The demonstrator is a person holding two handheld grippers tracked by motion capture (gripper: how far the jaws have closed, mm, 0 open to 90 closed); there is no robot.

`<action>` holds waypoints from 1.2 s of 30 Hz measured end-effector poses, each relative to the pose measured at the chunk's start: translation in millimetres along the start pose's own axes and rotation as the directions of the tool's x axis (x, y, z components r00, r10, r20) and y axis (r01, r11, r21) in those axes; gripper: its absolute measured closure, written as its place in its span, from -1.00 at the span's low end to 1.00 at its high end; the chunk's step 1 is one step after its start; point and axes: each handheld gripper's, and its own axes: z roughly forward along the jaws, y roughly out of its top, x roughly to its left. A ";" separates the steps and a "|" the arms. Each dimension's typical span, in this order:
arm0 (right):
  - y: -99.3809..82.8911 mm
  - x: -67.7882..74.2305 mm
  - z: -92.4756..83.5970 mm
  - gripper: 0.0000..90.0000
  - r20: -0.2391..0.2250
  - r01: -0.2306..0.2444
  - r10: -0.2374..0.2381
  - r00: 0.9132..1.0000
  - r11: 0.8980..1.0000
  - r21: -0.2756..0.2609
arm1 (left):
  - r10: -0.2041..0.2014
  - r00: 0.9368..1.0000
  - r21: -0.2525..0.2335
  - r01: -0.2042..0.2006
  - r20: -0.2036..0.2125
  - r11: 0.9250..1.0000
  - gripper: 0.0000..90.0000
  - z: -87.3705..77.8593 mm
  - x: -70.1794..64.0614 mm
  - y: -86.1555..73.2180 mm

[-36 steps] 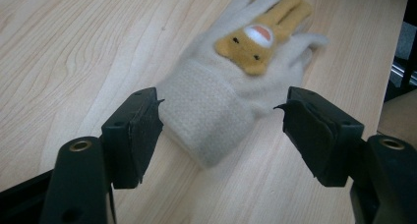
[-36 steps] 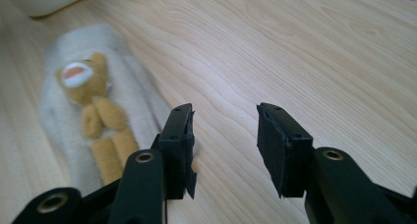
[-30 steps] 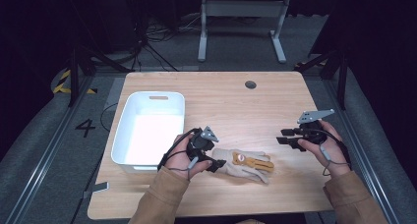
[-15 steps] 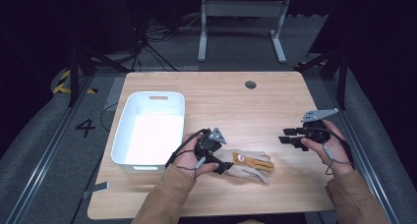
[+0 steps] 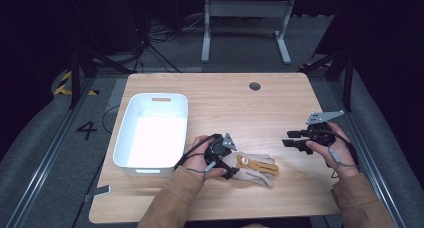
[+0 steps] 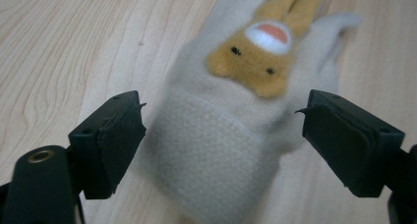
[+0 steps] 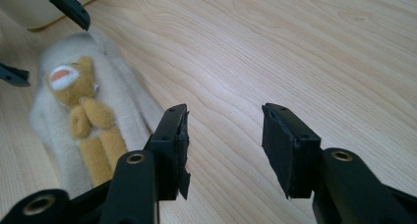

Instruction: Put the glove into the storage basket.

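A cream glove (image 5: 256, 169) with an orange bear sewn on it lies flat on the wooden table (image 5: 240, 108), near the front edge. My left gripper (image 5: 231, 169) sits low at the glove's cuff end. Its jaws have just been opening and now stand on either side of the cuff (image 6: 216, 150) without touching it. My right gripper (image 5: 289, 139) hovers to the right of the glove, apart from it. Its jaws have just been opening too, with only bare table between them (image 7: 223, 130). The glove (image 7: 83, 121) lies off to the left in the right gripper view.
A white plastic bin (image 5: 155, 95) stands on the left half of the table, just left of my left hand. A round cable hole (image 5: 254, 86) sits near the table's far edge. Dark floor and a metal frame lie beyond the table.
My left gripper has sunk and shifted a little right onto the glove's cuff, and its jaws have spread wider. The right hand has stayed where it was, its jaws a little wider.
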 end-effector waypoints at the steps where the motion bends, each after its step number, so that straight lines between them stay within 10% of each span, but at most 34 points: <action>1: 0.0 0.2 0.4 0.18 -0.002 0.002 -0.002 1.000 1.000 0.001 | 0.010 1.000 0.006 -0.010 -0.012 1.000 -0.62 2.7 -0.7 0.4; 36: 0.2 5.0 5.4 0.15 -0.031 0.012 -0.012 0.999 1.000 0.001 | 0.065 0.996 0.038 -0.067 0.060 0.997 -0.91 45.2 -10.4 -3.9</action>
